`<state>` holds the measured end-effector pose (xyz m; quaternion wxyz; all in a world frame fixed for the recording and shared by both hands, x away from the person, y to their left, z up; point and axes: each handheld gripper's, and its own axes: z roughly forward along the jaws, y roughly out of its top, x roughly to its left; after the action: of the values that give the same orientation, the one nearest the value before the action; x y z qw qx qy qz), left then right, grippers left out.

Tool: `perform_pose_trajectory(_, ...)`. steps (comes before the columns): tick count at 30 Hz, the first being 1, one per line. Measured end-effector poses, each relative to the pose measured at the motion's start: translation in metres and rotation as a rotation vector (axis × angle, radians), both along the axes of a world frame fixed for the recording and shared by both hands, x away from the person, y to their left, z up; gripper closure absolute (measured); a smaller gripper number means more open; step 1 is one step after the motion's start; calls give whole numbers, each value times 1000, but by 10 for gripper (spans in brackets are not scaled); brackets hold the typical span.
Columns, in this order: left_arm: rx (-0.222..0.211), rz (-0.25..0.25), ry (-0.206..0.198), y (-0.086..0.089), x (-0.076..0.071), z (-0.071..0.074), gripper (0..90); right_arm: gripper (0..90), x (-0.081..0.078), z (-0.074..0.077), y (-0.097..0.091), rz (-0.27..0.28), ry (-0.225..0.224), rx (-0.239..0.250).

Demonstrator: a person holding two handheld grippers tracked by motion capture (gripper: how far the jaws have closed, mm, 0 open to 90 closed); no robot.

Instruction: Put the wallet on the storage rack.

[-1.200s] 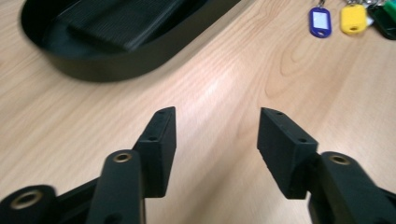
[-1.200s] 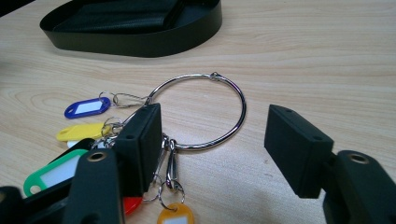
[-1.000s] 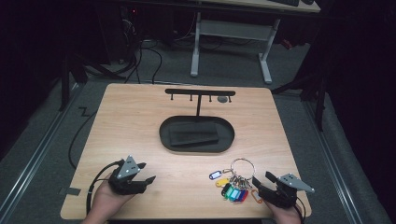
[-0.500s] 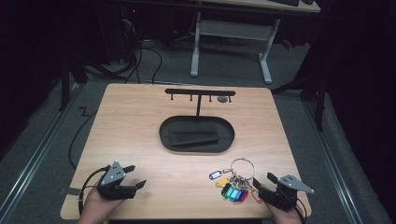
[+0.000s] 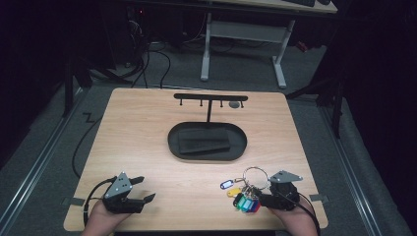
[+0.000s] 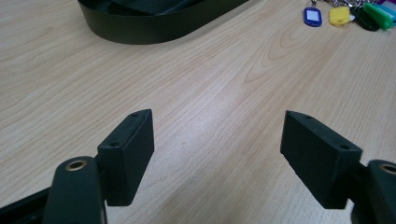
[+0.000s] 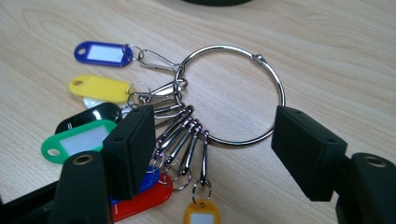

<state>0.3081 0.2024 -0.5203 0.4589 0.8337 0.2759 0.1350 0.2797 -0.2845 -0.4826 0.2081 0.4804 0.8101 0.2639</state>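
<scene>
- My read: the step in hand is grabbing the key ring (image 7: 233,95) near the table's (image 5: 147,132) front right edge, likely for the hook rack (image 5: 210,97) behind the tray (image 5: 207,140).
- I'd straddle the bare arc of wire — clear of the tags (image 7: 100,52) — then close squarely.
- Right gripper (image 7: 212,140): jaws apart, over the ring, pinching nothing.
- Left gripper (image 6: 217,149): jaws wide — just been opening — empty over bare wood.

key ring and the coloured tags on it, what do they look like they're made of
The key ring looks like polished metal, probably steel: silvery, thin, with bright reflections and a hinge joint. The small clips on it share that shiny metal look. The tags look like glossy moulded plastic in solid blue, yellow, green, red, black and orange, several with white label windows, likely paper under clear film.
</scene>
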Motion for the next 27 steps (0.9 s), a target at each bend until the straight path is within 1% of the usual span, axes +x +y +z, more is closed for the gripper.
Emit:
perform_pose_trajectory(3, 0, -2, 5, 1, 0, 0, 264, 312, 8, 2, 1, 8, 38, -42)
perform_pose_trajectory(4, 4, -7, 17, 0, 1, -1, 264, 320, 12, 3, 1, 11, 53, -59)
perform_pose_trajectory(5, 7, -9, 20, 0, 1, -2, 264, 331, 16, 4, 1, 13, 69, -72)
perform_pose_trajectory(6, 11, -11, 20, -1, 1, -2, 264, 352, 19, 4, 0, 18, 81, -78)
perform_pose_trajectory(7, 18, -16, 20, -2, 1, -2, 264, 362, 22, 5, 0, 26, 91, -93)
perform_pose_trajectory(9, 17, -20, 17, -3, 0, -2, 264, 387, 31, 8, 0, 42, 122, -126)
perform_pose_trajectory(11, 17, -23, 18, -3, -1, 0, 266, 406, 36, 10, 0, 45, 139, -135)
perform_pose_trajectory(13, 15, -21, 19, -3, -1, 0, 270, 427, 46, 12, 1, 56, 179, -151)
perform_pose_trajectory(17, 13, -19, 30, -2, -1, 0, 272, 448, 59, 11, 4, 86, 237, -196)
perform_pose_trajectory(19, 18, -22, 31, -2, -2, 0, 274, 476, 68, 10, 6, 107, 268, -239)
perform_pose_trajectory(21, 26, -27, 32, -2, -2, 0, 283, 466, 78, 9, 7, 132, 314, -256)
perform_pose_trajectory(23, 30, -25, 32, -3, -1, -1, 286, 469, 88, 9, 9, 151, 340, -288)
perform_pose_trajectory(24, 33, -26, 32, -3, -2, -1, 286, 474, 93, 9, 10, 157, 356, -294)
perform_pose_trajectory(25, 38, -27, 30, -2, -2, 0, 286, 492, 96, 9, 10, 159, 370, -299)
perform_pose_trajectory(26, 40, -27, 28, -2, -2, 0, 288, 528, 101, 8, 11, 166, 392, -308)
perform_pose_trajectory(27, 41, -27, 26, -2, -3, 0, 290, 549, 105, 8, 11, 178, 401, -316)
